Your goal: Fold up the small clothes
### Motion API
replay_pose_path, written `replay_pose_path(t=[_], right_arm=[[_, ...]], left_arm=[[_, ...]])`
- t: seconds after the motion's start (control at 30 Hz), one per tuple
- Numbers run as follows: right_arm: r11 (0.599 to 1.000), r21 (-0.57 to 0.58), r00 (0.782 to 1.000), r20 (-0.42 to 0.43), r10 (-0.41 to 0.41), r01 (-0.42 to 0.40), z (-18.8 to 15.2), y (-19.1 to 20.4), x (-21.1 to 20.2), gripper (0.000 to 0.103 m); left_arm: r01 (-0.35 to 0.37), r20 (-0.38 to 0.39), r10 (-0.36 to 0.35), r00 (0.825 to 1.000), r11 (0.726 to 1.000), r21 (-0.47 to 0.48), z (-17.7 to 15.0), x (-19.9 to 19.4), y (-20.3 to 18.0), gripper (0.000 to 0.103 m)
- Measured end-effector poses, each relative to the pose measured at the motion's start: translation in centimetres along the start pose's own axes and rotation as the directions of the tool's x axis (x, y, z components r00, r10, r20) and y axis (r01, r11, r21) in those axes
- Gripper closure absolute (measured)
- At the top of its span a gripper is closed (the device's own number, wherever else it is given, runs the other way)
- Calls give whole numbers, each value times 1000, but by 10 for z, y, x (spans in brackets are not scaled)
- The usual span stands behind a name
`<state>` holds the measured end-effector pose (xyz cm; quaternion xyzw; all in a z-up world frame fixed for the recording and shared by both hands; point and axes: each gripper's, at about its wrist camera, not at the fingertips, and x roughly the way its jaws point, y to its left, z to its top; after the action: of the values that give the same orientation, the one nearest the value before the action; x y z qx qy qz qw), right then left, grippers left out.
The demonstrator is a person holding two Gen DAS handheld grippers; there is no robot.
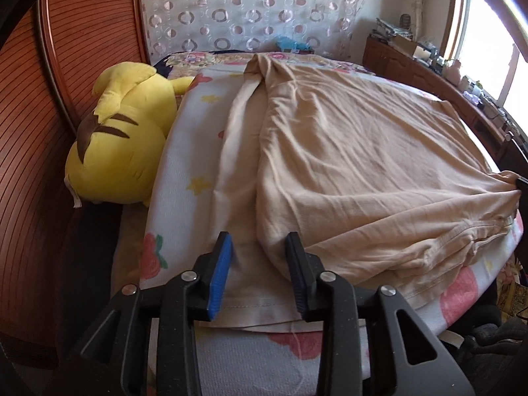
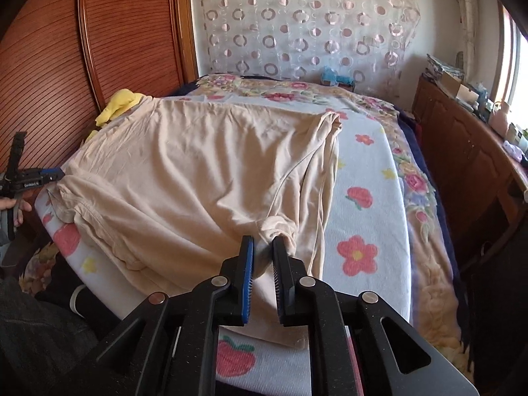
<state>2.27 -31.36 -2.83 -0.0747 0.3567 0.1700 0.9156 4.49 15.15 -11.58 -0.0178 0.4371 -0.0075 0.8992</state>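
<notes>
The beige garment [image 1: 346, 151] lies spread across the flowered blanket [image 1: 184, 151] on the bed, folded over on itself, and I place everything else by it.

My left tool [image 1: 259, 247] hangs over its near hem with the jaws parted; the cloth lies flat between the blue-padded finger [image 1: 221, 274] and the black one without either pressing on it. My right tool [image 2: 264, 247] sits at the garment's near edge on the opposite side, jaws slightly apart, with a bunched fold of the fabric rising between the tips; I cannot tell whether the pads pinch it.

A yellow plush toy [image 1: 122, 135] lies just beside the garment's left edge, against the wooden headboard [image 1: 82, 49]. Beyond the garment's far end hangs a sheer curtain with circles [image 2: 303, 23], and a wooden cabinet [image 2: 462, 151] stands well apart from its right edge, by the window.
</notes>
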Motion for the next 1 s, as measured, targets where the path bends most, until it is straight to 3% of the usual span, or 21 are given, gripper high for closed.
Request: replay_pose_path(t=[0.27,0.37,0.53,0.57,0.73,1.0], right_arm=[[999,31,1000,12,15,-15,-19,7,11,65],[998,56,999,21,37,-38,-21,7,26,64],[997,58,999,15,-41,40,-27,13,50,63],[997,58,998,19,-55,54,-29,14,52,60],[995,44,993,80,-89,85,-38,22,51,54],[996,59,993,84,-78,73,-42,21,51,52]], left_arm=[[-26,26,26,999,1000,-3,-1,2,0,63],[-16,33,17,999,1000,-26,1,3,4,63],[-26,60,27,998,999,-29,-1,3,1,63],[-27,65,29,997,999,-33,-2,3,1,63],[-23,72,25,997,999,-33,-2,2,1,63],[-14,64,17,998,999,-38,-1,3,6,61]])
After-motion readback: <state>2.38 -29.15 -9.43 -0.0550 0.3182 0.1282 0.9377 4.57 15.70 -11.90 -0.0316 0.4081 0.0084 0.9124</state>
